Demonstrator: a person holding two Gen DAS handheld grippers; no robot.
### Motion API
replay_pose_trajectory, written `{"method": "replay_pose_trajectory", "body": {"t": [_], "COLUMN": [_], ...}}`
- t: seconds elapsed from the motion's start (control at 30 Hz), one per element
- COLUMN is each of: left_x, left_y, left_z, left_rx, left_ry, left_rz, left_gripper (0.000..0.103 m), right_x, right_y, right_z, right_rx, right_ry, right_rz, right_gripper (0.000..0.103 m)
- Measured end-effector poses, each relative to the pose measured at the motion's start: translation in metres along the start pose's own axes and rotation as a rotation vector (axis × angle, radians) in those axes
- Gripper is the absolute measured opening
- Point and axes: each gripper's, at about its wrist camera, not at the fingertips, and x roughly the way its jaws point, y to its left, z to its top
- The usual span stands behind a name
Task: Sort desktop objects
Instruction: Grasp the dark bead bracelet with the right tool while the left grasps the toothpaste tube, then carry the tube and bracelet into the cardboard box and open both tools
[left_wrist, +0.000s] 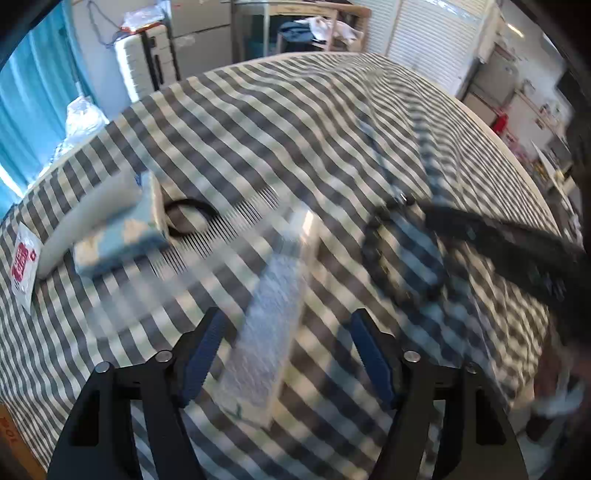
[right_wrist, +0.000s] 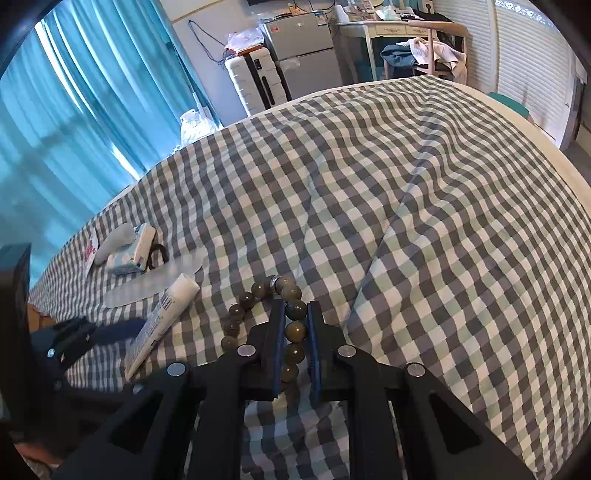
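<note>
Pinching one side of the bead bracelet (right_wrist: 266, 314), your right gripper (right_wrist: 296, 325) has its fingers nearly closed, with three or four beads caught between the blue pads (right_wrist: 314, 332); the rest of the loop lies on the checked cloth (right_wrist: 424, 221) to the left of the fingers. Round beads on a cord can roll out of a flat pinch, so a quick lift may let the strand slip, or swing and snag the tube (right_wrist: 162, 317) just beside it.

Your left gripper (left_wrist: 288, 350) stands wide open and holds nothing, its fingers straddling the near end of the tube (left_wrist: 273, 317), which lies flat on the cloth. That view is motion-blurred, so whether the pads touch the tube cannot be told. Closing off-centre could squeeze the soft tube sideways or gather cloth with it.

Further out lie the clear comb (left_wrist: 221, 229), black hair tie (left_wrist: 188, 218), tissue pack (left_wrist: 122, 240) and red-printed sachet (left_wrist: 24, 258), grouped together. The two grippers work close together here; a collision is the main risk, in my judgement.
</note>
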Motion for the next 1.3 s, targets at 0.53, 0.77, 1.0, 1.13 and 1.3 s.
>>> {"method": "replay_pose_trajectory", "body": {"t": [0.53,0.77,1.0,1.13,1.3], "left_x": [-0.017,-0.058,-0.111,-0.155,-0.221], "left_y": [0.027,0.033,0.039,0.044,0.044], "left_z": [-0.026,-0.079,-0.103,-0.111,-0.111], "left_rx": [-0.349,-0.417,-0.450,-0.461,-0.459], "left_ry": [-0.006,-0.051,-0.114,-0.189,-0.299], "left_rz": [-0.026,-0.023,-0.016,0.000,0.011], "left_gripper": [0.024,0.024,0.024,0.024,0.024], "right_x": [-0.017,-0.056,-0.100,-0.129,-0.178], "right_y": [0.010,0.032,0.074,0.100,0.147], "right_z": [0.000,-0.010,-0.025,-0.034,-0.043], "right_rx": [0.030,-0.020,-0.106,-0.153,-0.255], "right_ry": [-0.014,-0.033,-0.060,-0.077,-0.131], "right_rz": [0.159,0.206,0.253,0.299,0.353], "right_gripper": [0.011,0.011,0.011,0.011,0.011]}}
